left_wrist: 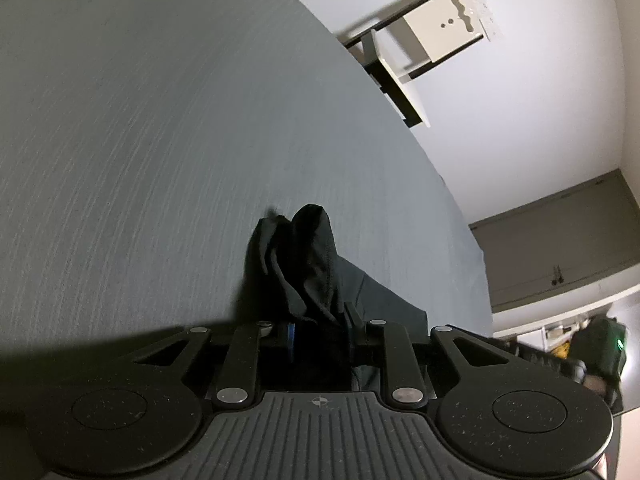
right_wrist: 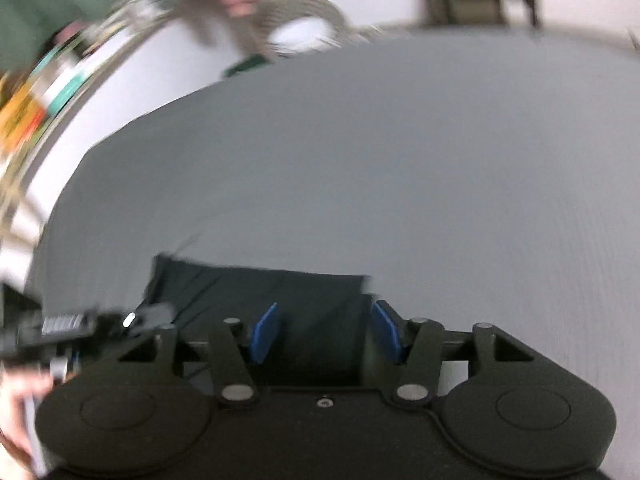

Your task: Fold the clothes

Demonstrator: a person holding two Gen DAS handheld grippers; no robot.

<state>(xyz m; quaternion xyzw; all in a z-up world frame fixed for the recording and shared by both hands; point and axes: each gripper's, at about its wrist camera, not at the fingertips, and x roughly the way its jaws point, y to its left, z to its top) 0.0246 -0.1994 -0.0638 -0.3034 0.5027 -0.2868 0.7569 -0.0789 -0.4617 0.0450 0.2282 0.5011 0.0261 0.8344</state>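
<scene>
- The left tool is closed down on a bunch of the black garment; the cloth stands up in crumpled folds from between its fingers, with a flatter dark panel trailing off toward the surface's right-hand edge in the left wrist view.
- The grey surface carries a fine grain and fills most of that view.
- The right tool stands wide apart, its blue fingertips either side of the garment with nothing clamped between them (this view is motion-blurred, so whether the pads touch the cloth cannot be told).
- In the right wrist view the garment lies as a flat dark rectangle on the surface, near the edge closest to the camera.
- The left tool shows at the garment's left corner there, with a hand behind it.
- A white cabinet stands beyond the surface's far edge.
</scene>
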